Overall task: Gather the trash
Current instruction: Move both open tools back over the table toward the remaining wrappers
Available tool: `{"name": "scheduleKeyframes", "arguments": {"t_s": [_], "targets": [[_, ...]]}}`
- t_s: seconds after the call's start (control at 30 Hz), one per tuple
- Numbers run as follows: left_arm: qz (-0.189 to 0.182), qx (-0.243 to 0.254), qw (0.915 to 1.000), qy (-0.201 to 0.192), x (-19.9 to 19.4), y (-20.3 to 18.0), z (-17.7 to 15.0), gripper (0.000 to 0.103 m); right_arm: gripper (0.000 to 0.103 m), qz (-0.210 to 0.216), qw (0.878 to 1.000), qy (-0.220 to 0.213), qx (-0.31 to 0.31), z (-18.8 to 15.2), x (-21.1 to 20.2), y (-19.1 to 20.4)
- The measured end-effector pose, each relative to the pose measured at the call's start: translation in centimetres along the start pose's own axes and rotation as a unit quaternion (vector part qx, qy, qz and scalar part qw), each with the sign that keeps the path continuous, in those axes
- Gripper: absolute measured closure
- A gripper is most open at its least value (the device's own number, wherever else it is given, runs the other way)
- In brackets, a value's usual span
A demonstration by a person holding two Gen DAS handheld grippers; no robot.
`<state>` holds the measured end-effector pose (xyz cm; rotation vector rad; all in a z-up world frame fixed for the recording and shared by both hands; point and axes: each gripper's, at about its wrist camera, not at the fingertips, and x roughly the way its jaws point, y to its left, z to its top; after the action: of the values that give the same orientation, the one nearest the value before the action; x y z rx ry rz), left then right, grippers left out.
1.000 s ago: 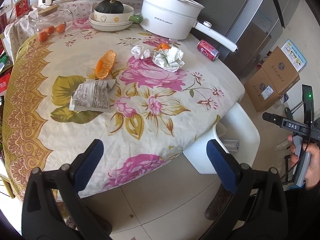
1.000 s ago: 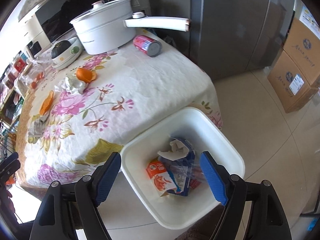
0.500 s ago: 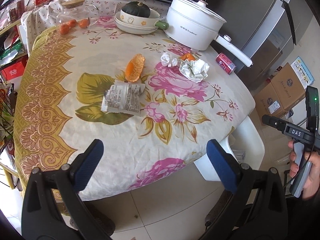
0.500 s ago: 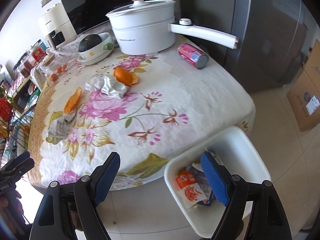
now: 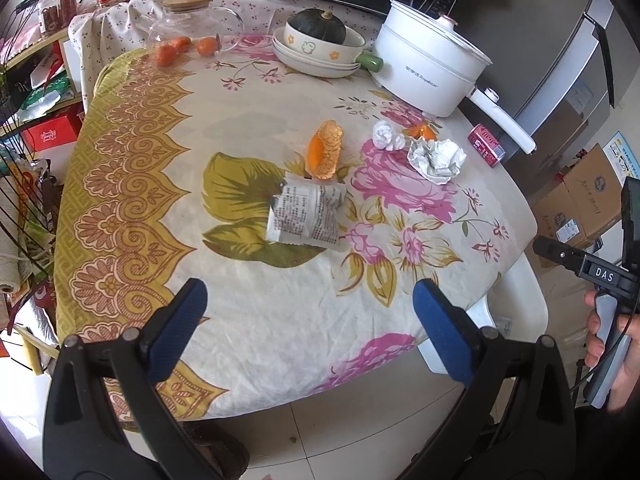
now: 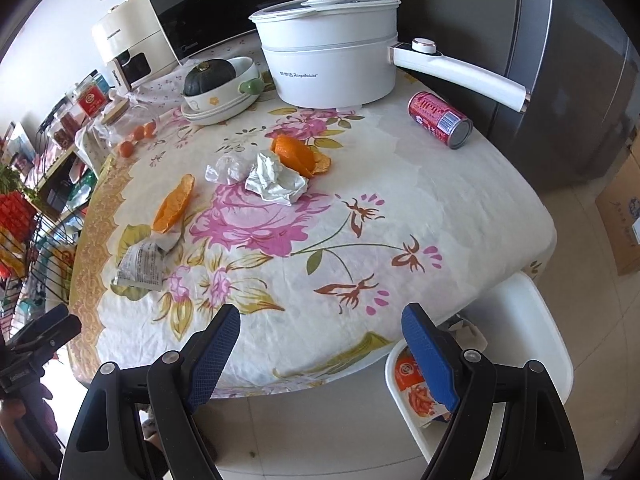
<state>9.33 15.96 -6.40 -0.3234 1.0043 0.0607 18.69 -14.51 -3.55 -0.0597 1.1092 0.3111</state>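
Note:
Trash lies on the floral tablecloth (image 5: 260, 312): a printed wrapper (image 5: 306, 216) (image 6: 140, 266), an orange peel (image 5: 325, 150) (image 6: 173, 204), crumpled white paper (image 5: 436, 158) (image 6: 276, 180), a smaller paper ball (image 5: 387, 136) (image 6: 226, 168), a second orange peel (image 6: 298, 154) and a red can (image 6: 440, 118) (image 5: 486, 146) on its side. A white bin (image 6: 520, 328) (image 5: 520, 304) sits on the floor by the table's edge, with packets inside. My left gripper (image 5: 310, 324) hangs open over the table's near edge. My right gripper (image 6: 320, 348) is open above the edge beside the bin, empty.
At the back stand a white electric pot (image 6: 328, 64) with a long handle, stacked bowls holding a dark squash (image 5: 318, 28), a glass jar with small oranges (image 5: 188, 36), a microwave and jars. A fridge and cardboard boxes (image 5: 580, 200) are to the right; shelves crowd the left.
Both grippers have moved back and left from the bin side, so more of the table shows. The bin has slid toward the right edge of both views. Both stay open.

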Motion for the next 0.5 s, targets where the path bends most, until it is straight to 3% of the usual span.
{"name": "scheduleKeyframes", "arguments": {"t_s": [0.4,0.5], "targets": [[0.041,-0.025,0.9988,0.005,2.1,2.6,1.6,0.001,0.019,0.010,1.000,0.004,-0.012,1.8,2.6,2.9],[0.038,-0.042,0.9983,0.012,2.9,3.3,2.1,0.001,0.019,0.006,1.000,-0.001,-0.018,2.8,3.3,3.1]]}}
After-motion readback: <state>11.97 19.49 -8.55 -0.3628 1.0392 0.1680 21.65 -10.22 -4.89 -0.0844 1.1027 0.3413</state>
